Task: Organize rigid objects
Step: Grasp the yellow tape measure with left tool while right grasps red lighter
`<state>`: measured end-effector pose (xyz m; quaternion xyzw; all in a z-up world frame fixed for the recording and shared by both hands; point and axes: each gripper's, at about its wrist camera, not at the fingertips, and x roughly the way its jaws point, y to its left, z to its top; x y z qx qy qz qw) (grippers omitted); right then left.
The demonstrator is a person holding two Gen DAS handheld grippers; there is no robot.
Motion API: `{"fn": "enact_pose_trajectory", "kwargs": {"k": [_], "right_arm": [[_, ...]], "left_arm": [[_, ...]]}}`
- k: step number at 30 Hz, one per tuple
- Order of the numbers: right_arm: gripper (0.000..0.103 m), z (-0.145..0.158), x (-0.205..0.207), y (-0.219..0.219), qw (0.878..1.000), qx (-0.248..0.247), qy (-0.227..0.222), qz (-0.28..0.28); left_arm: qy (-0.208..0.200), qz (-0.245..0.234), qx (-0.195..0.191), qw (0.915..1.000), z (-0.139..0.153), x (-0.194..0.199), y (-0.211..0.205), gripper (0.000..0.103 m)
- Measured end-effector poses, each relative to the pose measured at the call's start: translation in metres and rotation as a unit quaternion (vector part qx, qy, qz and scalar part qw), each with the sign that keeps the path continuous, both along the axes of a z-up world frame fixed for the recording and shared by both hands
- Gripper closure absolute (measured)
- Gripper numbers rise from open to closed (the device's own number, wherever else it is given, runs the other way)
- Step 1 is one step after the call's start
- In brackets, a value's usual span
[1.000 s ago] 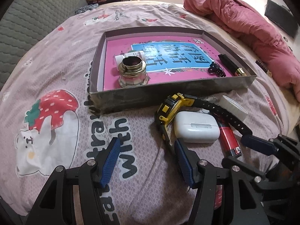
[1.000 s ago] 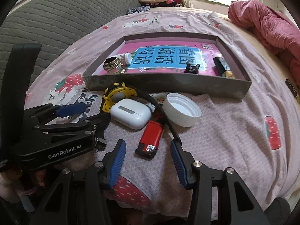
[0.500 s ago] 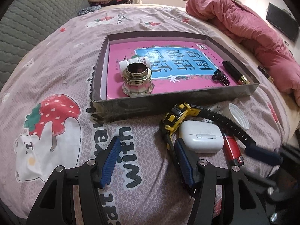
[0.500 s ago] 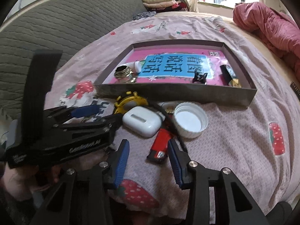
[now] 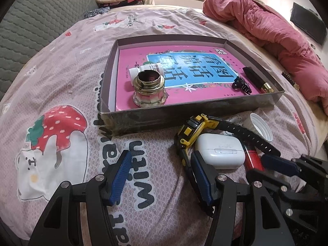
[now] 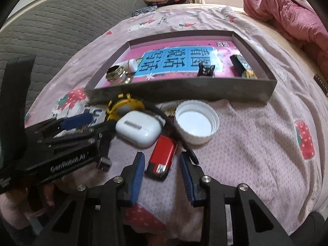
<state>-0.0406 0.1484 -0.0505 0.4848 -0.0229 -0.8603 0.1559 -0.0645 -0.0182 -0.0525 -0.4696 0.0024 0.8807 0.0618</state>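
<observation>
The step in hand looks like picking up the red lighter (image 6: 162, 157) to move it into the grey box (image 6: 184, 89). The right gripper (image 6: 162, 176) has just been closing its jaws; they stand narrow on either side of the lighter's near end, but the pads seem not to press on it yet. The left gripper (image 5: 162, 176) hangs with jaws wide and empty over the bedsheet (image 5: 61, 78), just beside the watch (image 5: 194, 127).

Next, I think, the jaws must close fully and lift straight up (the watch strap lies across the lighter's far end, and the white earbud case (image 6: 138, 131) sits just beside it). The box wall is low, and inside there is open room in the middle.
</observation>
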Motion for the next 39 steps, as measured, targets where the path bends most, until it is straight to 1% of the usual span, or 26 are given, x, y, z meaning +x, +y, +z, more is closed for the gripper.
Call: {"fn": "enact_pose_trajectory", "kwargs": {"k": [2, 3, 5, 9, 14, 21, 26, 27, 28, 29, 30, 31, 33, 35, 39], "right_arm": [[0.068, -0.002, -0.004, -0.003, 1.000, 0.008, -0.001, 0.000], [0.071, -0.004, -0.005, -0.004, 1.000, 0.018, -0.001, -0.002], [0.071, -0.008, -0.007, -0.008, 0.999, 0.033, -0.001, 0.000], [0.076, -0.010, -0.006, -0.009, 0.997, 0.069, 0.017, -0.003], [0.077, -0.016, -0.014, -0.006, 0.998, 0.063, 0.013, -0.007], [0.079, -0.022, -0.019, -0.009, 0.997, 0.079, 0.027, 0.003], [0.080, -0.020, -0.021, -0.004, 0.998, 0.063, 0.017, 0.003], [0.080, -0.020, -0.021, -0.004, 0.998, 0.061, 0.016, 0.003], [0.080, -0.020, -0.021, -0.004, 0.998, 0.060, 0.014, 0.004], [0.080, -0.019, -0.021, -0.004, 0.998, 0.059, 0.013, 0.004], [0.080, -0.019, -0.021, -0.004, 0.998, 0.059, 0.012, 0.004], [0.080, -0.019, -0.020, -0.003, 0.998, 0.058, 0.011, 0.004], [0.080, -0.018, -0.020, -0.002, 0.998, 0.055, 0.009, 0.003], [0.080, -0.018, -0.019, 0.001, 0.999, 0.049, 0.005, 0.001], [0.080, -0.017, -0.017, 0.005, 0.999, 0.037, -0.002, -0.003]], "left_arm": [[0.003, 0.000, -0.003, 1.0000, -0.001, -0.002, 0.001, 0.041], [0.004, -0.001, -0.005, 1.0000, -0.001, -0.003, 0.002, 0.041], [0.006, -0.002, -0.009, 0.9999, -0.002, -0.005, 0.003, 0.040], [0.009, -0.006, -0.007, 0.9999, -0.005, -0.009, 0.004, 0.040], [0.011, -0.010, 0.001, 0.9999, -0.006, -0.014, 0.006, 0.041], [0.012, -0.016, 0.012, 0.9997, -0.008, -0.017, 0.005, 0.041], [0.016, -0.025, 0.017, 0.9994, -0.009, -0.017, 0.005, 0.044], [0.016, -0.027, 0.020, 0.9993, -0.009, -0.017, 0.006, 0.047], [0.016, -0.031, 0.025, 0.9991, -0.009, -0.017, 0.006, 0.053], [0.016, -0.038, 0.029, 0.9987, -0.009, -0.017, 0.008, 0.056], [0.017, -0.044, 0.031, 0.9984, -0.009, -0.016, 0.010, 0.062], [0.018, -0.052, 0.034, 0.9979, -0.009, -0.015, 0.012, 0.072], [0.015, -0.063, 0.046, 0.9968, -0.008, -0.016, 0.015, 0.081], [0.014, -0.067, 0.049, 0.9964, -0.008, -0.016, 0.016, 0.081], [0.003, -0.062, 0.085, 0.9944, -0.010, -0.020, 0.008, 0.080]]}}
